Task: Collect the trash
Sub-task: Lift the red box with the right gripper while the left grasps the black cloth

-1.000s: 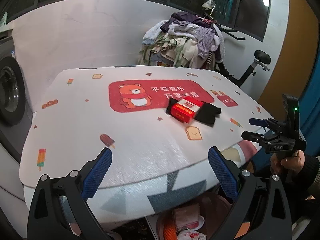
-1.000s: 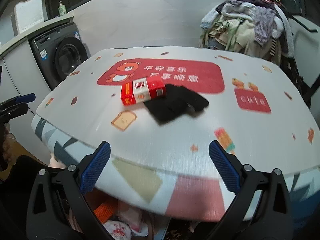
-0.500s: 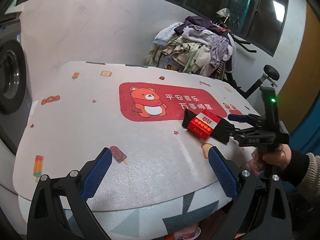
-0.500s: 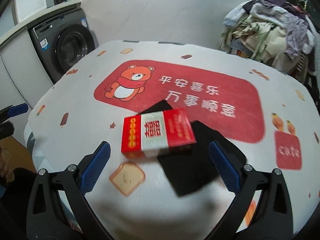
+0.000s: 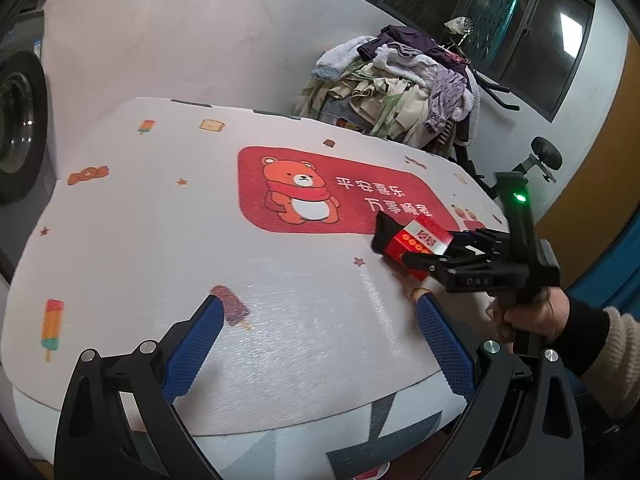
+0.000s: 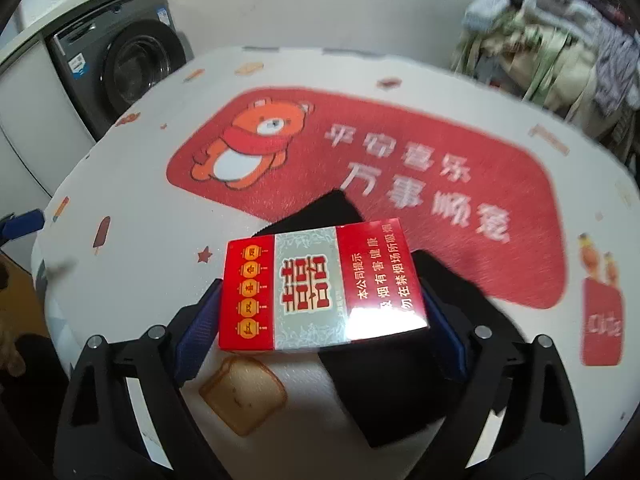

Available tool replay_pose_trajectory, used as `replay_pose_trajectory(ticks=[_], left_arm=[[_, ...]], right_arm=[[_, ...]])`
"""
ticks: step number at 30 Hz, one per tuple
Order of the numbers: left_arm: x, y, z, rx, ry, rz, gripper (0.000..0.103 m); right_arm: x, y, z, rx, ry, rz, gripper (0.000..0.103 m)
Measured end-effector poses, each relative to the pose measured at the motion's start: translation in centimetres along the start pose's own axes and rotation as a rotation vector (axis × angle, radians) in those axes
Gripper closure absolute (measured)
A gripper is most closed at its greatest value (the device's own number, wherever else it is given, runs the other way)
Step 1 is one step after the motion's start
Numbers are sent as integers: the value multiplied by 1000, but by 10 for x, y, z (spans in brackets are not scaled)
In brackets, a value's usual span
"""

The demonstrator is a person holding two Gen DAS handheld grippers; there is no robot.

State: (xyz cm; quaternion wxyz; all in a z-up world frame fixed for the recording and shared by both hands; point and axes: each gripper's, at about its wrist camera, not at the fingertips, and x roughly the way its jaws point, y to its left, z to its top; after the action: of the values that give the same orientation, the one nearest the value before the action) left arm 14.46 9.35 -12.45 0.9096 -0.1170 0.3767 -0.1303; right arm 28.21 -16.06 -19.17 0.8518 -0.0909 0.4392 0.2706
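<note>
Cigarette pack: the flat red and silver cigarette pack [image 6: 320,284] with gold lanterns down one end lies right between the right gripper's two blue pads, broad face up, on the table.
Under it: a black piece of cloth [image 6: 404,384] spreads beneath the pack, poking out beyond the far edge and running past the right-hand pad.
Right gripper [image 6: 320,320]: the jaws have just been closing in, and the pack sits in the gap. The blue pads [image 6: 196,332] flank its short ends very closely; whether they already press on it I cannot tell.
From the other side: in the left wrist view the right gripper [image 5: 430,250] reaches over the pack [image 5: 416,242], a hand [image 5: 528,314] in a dark cuff and cream sleeve gripping its handle.
Left gripper [image 5: 320,340]: fingers spread wide, nothing between them, hovering over bare tablecloth well to the side of the pack.
Table: a round white tablecloth [image 5: 160,240] printed with ice lollies, toast and a red panel with an orange bear [image 5: 298,196].
Beyond the fingers: a heap of clothes [image 5: 400,88] behind the table, a dark washing machine [image 6: 120,60] off to the left.
</note>
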Motion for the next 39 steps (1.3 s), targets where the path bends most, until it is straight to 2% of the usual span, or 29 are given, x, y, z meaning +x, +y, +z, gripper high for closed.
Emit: replay_pose_trajectory(ticks=[3,6,8,10,17,25,27,28,29,35,39], left_arm=[[15,-10,6,11,23,-32,9],[40,-24,17,44,78,-102,26],[61,-32,27,54,113,-126,41],[82,-37,36,48,135,-135,50],[157,-69,64,71,227,-110,70],[197,-84,70,95,288,-41,71],[197,-87,68,117,276,-30,75],[197,-87,68,129,280,-20,90],[196,-87,66,131,288,-19,96],[147,-99,63,172,223,-68,98],[91,-114,62,214,156,-123,98]], right_arm=[[-26,-11,-9,32,-81,-23,14],[-51,-33,-22,91,-129,-53,14],[-65,-50,-32,138,-146,-63,14],[-77,-63,-43,171,-162,-72,14],[-105,-91,-78,266,-195,-88,14],[-115,-108,-103,335,-209,-85,14],[-117,-110,-107,345,-213,-85,14],[-118,-111,-109,350,-213,-86,14],[-119,-111,-110,354,-212,-87,14],[-133,-104,-114,358,-225,-89,14],[-145,-95,-116,356,-241,-85,14]])
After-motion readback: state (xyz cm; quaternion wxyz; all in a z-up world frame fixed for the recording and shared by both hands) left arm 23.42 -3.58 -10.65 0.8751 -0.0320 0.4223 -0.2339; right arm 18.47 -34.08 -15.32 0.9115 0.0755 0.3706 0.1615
